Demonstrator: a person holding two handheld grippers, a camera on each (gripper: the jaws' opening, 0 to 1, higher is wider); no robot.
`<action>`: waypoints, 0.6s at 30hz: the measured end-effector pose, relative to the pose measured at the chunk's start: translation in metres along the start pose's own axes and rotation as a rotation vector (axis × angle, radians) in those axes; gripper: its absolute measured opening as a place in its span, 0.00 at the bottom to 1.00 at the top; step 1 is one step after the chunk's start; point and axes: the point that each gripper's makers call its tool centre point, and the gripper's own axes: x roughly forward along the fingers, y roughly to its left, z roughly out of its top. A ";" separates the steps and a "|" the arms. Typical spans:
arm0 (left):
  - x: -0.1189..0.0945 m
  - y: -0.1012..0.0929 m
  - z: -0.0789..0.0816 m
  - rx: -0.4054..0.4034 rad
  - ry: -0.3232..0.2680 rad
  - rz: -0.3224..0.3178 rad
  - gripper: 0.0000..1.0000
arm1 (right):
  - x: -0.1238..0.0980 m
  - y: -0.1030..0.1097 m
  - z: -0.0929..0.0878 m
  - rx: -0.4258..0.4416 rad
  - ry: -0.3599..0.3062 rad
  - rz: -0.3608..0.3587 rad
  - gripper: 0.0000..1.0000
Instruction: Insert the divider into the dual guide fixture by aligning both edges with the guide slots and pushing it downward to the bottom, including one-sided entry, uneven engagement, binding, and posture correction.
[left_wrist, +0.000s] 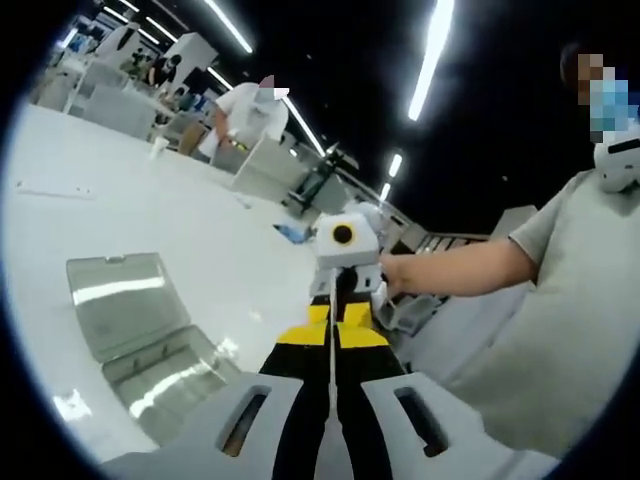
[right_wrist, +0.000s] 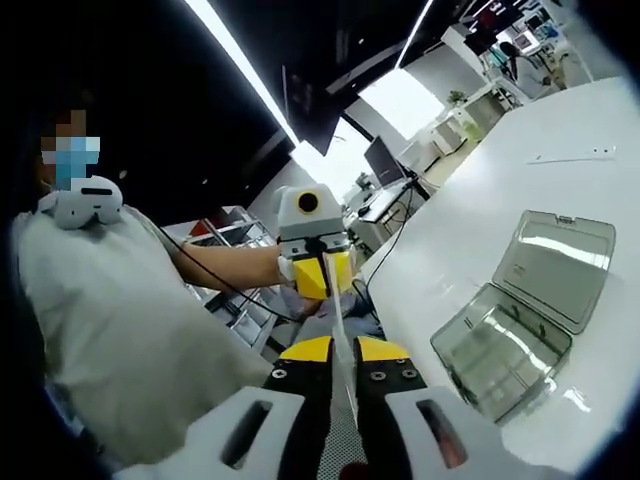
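Both my jaws clenched on the thin divider, edge-on between left gripper and right gripper, held above the white table. Clear open-lidded box at 3 o'clock, right gripper view.

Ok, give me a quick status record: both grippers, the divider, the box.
left gripper: fingers shut on one end of the divider
right gripper: fingers shut on the other end, facing the left gripper
divider: thin sheet seen edge-on, held in the air between the grippers
clear box: on the white table, lid open and laid back
insertion: not begun; divider is apart from the box
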 end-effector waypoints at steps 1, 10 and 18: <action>0.000 0.000 0.000 0.000 -0.001 0.000 0.00 | 0.000 0.000 0.000 0.008 0.000 0.000 0.03; -0.004 0.001 -0.001 -0.006 -0.020 0.004 0.00 | 0.004 0.000 -0.001 0.013 -0.014 -0.001 0.03; -0.006 0.001 0.001 -0.012 -0.036 0.007 0.00 | 0.005 0.006 0.000 0.041 -0.025 0.018 0.00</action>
